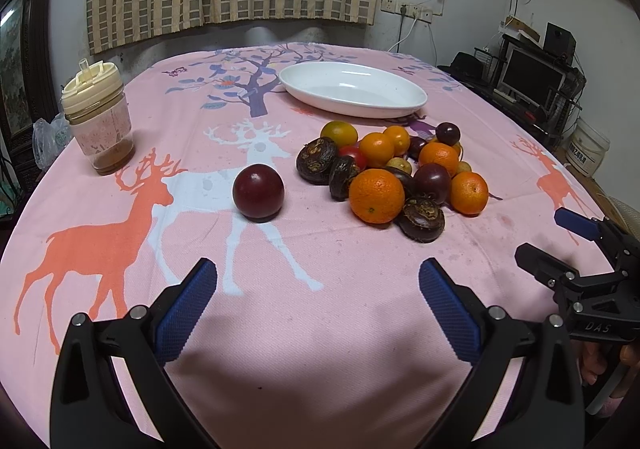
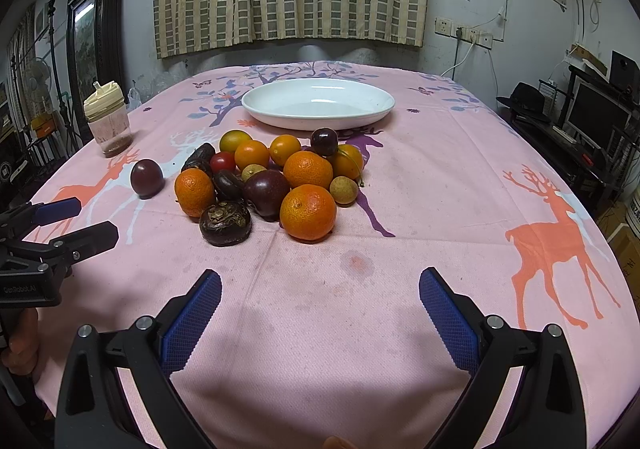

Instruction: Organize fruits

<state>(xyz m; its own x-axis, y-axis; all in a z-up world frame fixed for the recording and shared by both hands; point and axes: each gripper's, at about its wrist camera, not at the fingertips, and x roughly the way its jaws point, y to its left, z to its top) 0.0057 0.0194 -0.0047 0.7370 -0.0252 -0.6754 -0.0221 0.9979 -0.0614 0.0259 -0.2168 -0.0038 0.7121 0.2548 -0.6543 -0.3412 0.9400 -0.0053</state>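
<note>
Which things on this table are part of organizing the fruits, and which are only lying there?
Belong to the job:
- pile of fruits
- lone purple fruit apart from the pile
- white dish, nothing in it
- left gripper and right gripper, both open, holding nothing

Just lying about:
- lidded cup
- pink tablecloth
- plastic bag at the table's edge

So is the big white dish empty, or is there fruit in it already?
Empty. The white dish shows only its bare white inside in both views, and all the fruit sits on the tablecloth in front of it.
</note>
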